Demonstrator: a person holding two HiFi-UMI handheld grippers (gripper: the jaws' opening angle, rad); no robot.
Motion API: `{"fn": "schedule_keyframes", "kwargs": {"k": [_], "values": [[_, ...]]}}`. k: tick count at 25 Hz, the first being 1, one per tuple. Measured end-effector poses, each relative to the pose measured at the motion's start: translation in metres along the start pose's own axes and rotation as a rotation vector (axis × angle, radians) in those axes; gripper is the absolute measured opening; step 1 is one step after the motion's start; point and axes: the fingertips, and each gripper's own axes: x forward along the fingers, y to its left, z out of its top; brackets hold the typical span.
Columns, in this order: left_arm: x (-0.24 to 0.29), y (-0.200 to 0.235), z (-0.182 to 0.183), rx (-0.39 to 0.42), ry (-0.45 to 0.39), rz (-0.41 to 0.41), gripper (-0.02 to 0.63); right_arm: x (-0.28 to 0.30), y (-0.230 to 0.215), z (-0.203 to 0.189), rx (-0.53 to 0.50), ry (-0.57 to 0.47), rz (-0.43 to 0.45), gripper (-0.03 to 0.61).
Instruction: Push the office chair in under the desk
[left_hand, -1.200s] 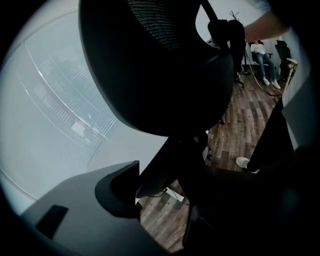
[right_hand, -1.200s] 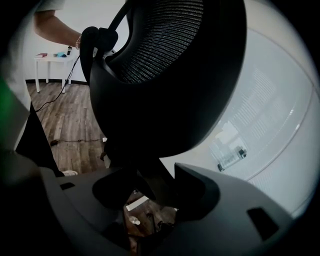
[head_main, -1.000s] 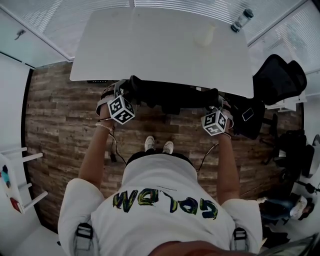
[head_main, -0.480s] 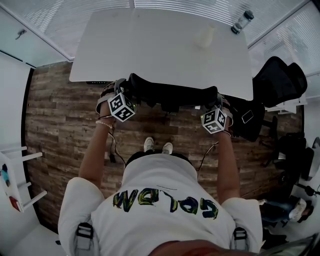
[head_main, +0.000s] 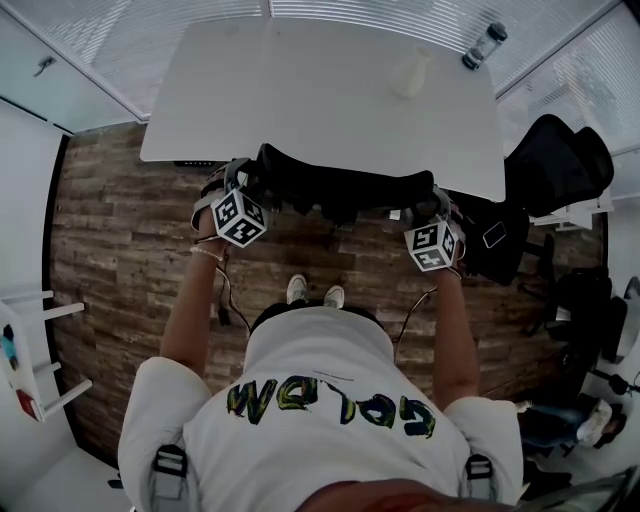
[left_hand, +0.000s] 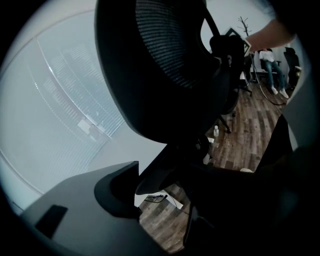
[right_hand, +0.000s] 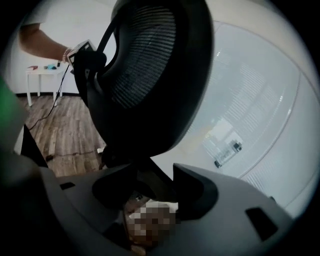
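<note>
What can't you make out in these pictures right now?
Office chair seat and wheels: head view, hidden under the desk and its own backrest.
Left gripper second jaw: left gripper view, lost against the chair's dark frame.
Bottle label: head view, too small.

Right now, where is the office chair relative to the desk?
In the head view the office chair sits with its backrest along the near edge of the desk, between the left gripper and the right gripper; its seat is hidden.
</note>
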Motion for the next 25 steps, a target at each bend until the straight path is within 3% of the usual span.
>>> {"fn": "schedule_keyframes", "kwargs": {"k": [6, 10, 18, 21, 25], "values": [[-0.039, -0.011, 0.007, -0.150, -0.099, 0.007, 0.250, -0.042, -0.007, 0.006, 0.201, -0.056, -0.009, 0.200], [-0.065, -0.016, 0.020, -0.307, -0.184, -0.004, 0.221, -0.069, -0.007, 0.017, 0.309, -0.136, -0.004, 0.177], [-0.131, -0.022, 0.078, -0.550, -0.421, -0.051, 0.199, -0.133, 0.000, 0.078, 0.510, -0.346, 0.036, 0.131], [-0.155, -0.017, 0.099, -0.606, -0.508, -0.041, 0.187, -0.152, 0.003, 0.103, 0.531, -0.410, 0.047, 0.115], [-0.182, -0.014, 0.125, -0.614, -0.605, -0.006, 0.158, -0.170, 0.010, 0.132, 0.555, -0.472, 0.070, 0.104]]}}
